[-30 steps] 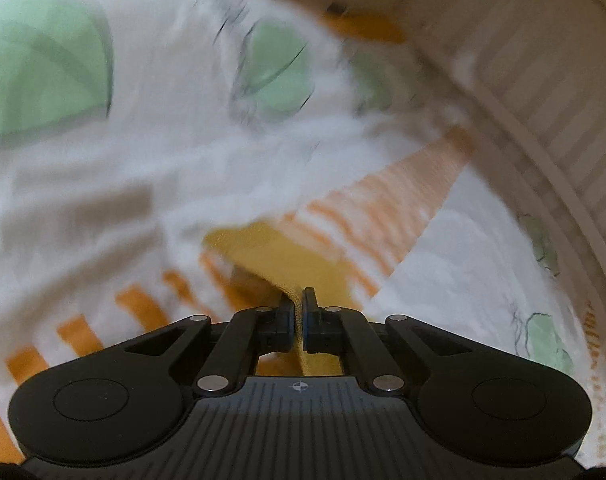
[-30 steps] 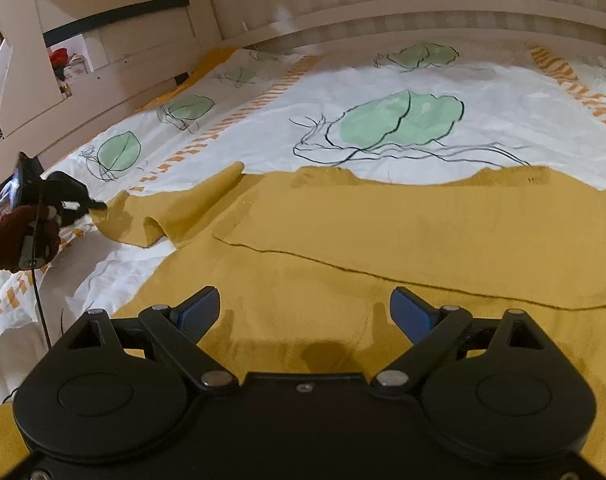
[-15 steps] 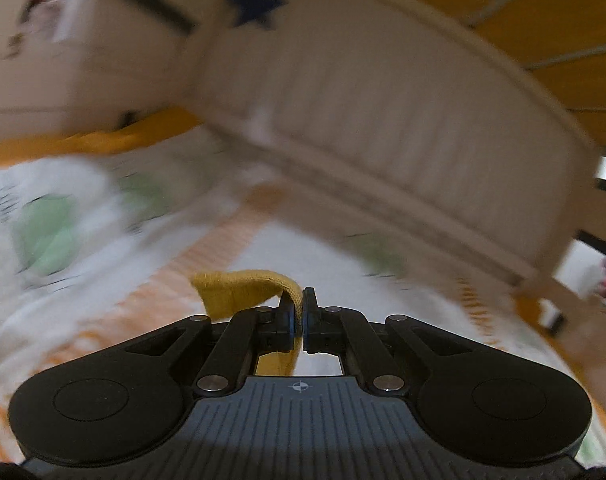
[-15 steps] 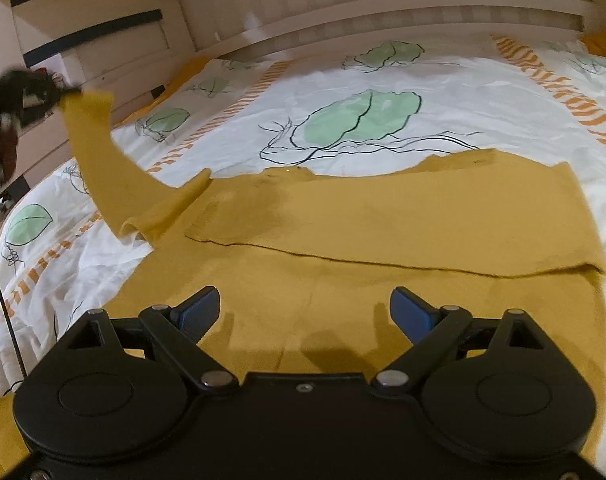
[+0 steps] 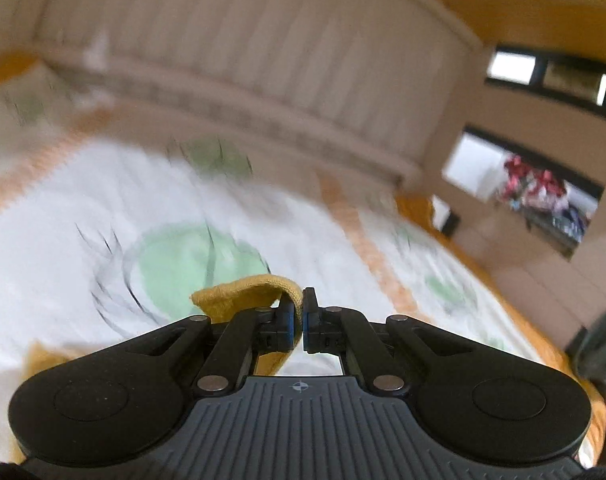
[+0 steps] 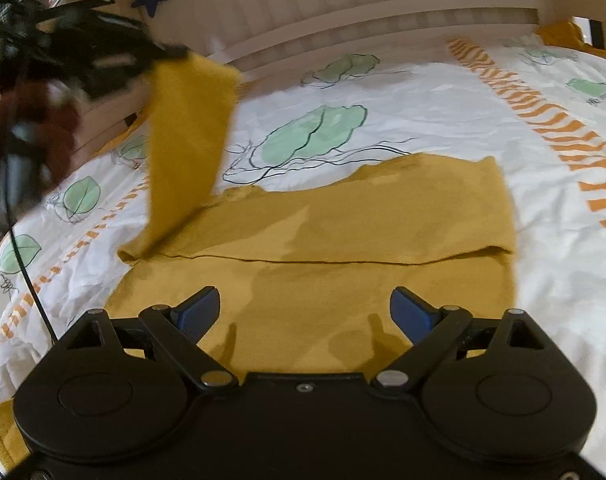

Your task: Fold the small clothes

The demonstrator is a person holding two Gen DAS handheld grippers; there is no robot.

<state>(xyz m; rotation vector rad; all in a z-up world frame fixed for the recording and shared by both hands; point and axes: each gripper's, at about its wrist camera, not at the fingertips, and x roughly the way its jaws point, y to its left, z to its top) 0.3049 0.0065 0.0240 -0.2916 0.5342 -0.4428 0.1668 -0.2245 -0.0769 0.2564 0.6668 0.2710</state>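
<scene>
A mustard-yellow garment (image 6: 343, 240) lies flat on the bed, with one fold across its middle. My left gripper (image 5: 299, 316) is shut on the end of its left sleeve (image 5: 243, 296). In the right wrist view the left gripper (image 6: 103, 60) holds that sleeve (image 6: 187, 152) lifted high above the bed, at the garment's left side. My right gripper (image 6: 303, 316) is open and empty, hovering over the near part of the garment.
The bed has a white sheet (image 6: 423, 100) with green leaves and orange stripes. A slatted white headboard (image 6: 383, 4) runs along the back. A side rail (image 6: 103, 120) stands at the left. A shelf with clutter (image 5: 543, 196) is at the right.
My left gripper has lifted the sleeve from the sheet up into the air and swung it toward the garment's middle. My right gripper has stayed open over the garment.
</scene>
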